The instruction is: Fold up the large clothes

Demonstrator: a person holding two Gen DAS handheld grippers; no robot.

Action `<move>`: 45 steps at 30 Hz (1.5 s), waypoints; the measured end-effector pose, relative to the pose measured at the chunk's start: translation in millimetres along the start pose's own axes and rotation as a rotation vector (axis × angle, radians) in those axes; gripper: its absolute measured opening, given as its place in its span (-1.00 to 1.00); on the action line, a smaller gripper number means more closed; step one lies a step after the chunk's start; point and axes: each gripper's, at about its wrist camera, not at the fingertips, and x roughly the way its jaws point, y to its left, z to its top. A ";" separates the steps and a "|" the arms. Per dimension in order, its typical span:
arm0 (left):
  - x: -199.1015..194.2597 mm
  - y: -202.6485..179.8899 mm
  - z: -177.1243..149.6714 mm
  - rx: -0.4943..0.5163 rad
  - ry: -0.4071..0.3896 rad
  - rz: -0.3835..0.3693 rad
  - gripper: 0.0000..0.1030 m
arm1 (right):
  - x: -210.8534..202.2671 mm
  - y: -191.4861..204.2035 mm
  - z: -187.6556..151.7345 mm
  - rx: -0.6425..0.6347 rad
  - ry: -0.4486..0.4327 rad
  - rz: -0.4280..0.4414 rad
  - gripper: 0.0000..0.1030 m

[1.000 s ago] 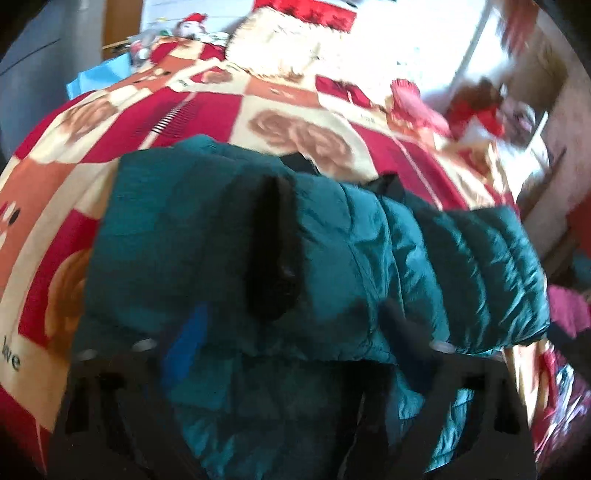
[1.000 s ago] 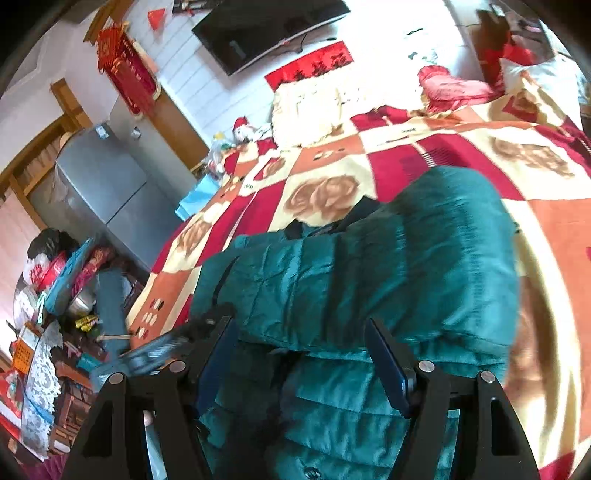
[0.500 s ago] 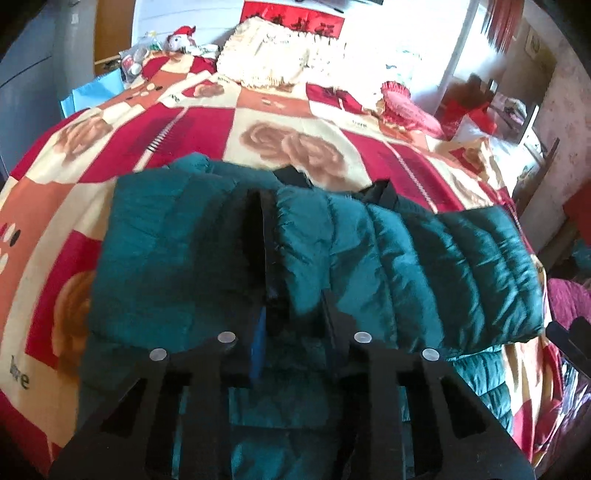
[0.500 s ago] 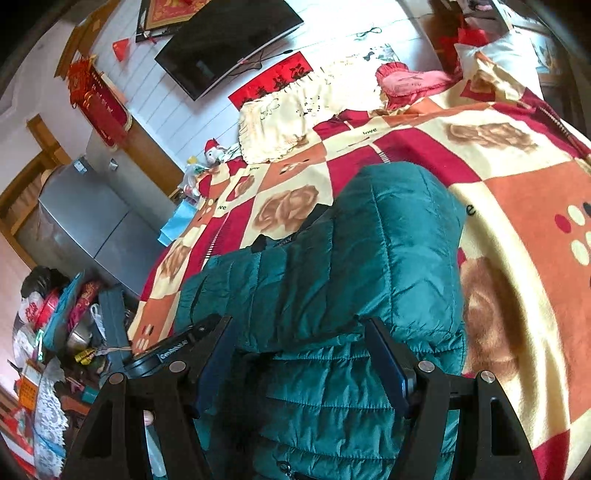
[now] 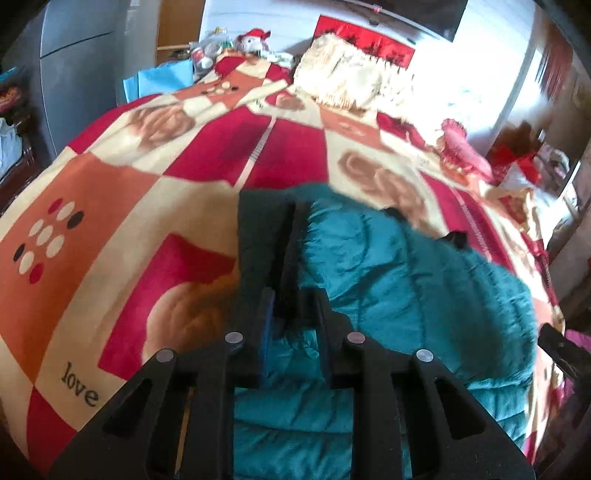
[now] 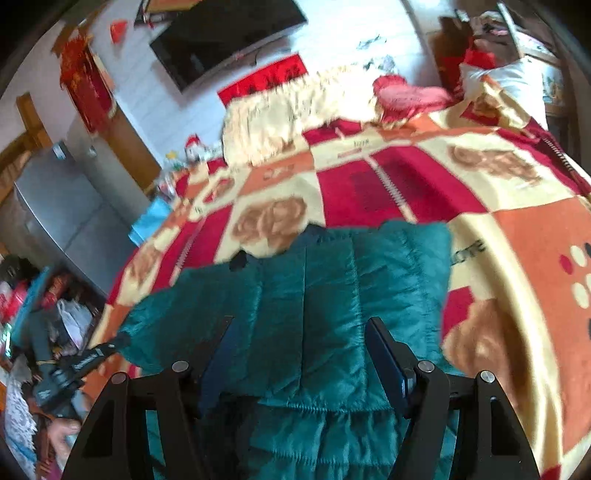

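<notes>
A teal quilted jacket (image 5: 406, 288) lies partly folded on a red, orange and cream patterned blanket (image 5: 92, 221). My left gripper (image 5: 291, 299) has the jacket's dark front edge pinched between its pads, and its jaws are still closing. In the right wrist view the jacket (image 6: 332, 277) spreads out under my right gripper (image 6: 299, 325). That gripper stands open just above the fabric, and its pads do not press on it. The left gripper (image 6: 85, 362) shows at the jacket's left corner in that view.
A cream fringed throw (image 5: 351, 81) and a pink cushion (image 5: 461, 147) lie at the head of the bed. A grey cabinet (image 6: 55, 206) and cluttered items (image 6: 37, 295) stand off the bed's left side. A dark screen (image 6: 221, 33) hangs on the wall.
My left gripper's jaws closed on the jacket's dark edge and pulled it rightward, uncovering blanket on the left. The right gripper stayed open and sank a little toward the jacket.
</notes>
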 end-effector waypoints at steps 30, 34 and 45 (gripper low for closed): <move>58.0 -69.0 -2.2 0.193 -0.010 0.101 0.23 | 96.6 55.5 3.9 -0.248 0.029 -0.247 0.34; 64.2 -70.6 -5.9 0.224 -0.009 0.117 0.24 | 113.5 48.4 -0.6 -0.243 0.055 -0.259 0.37; 63.3 -68.3 -8.0 0.207 -0.010 0.102 0.24 | 60.2 50.9 -34.7 -0.301 0.046 -0.257 0.36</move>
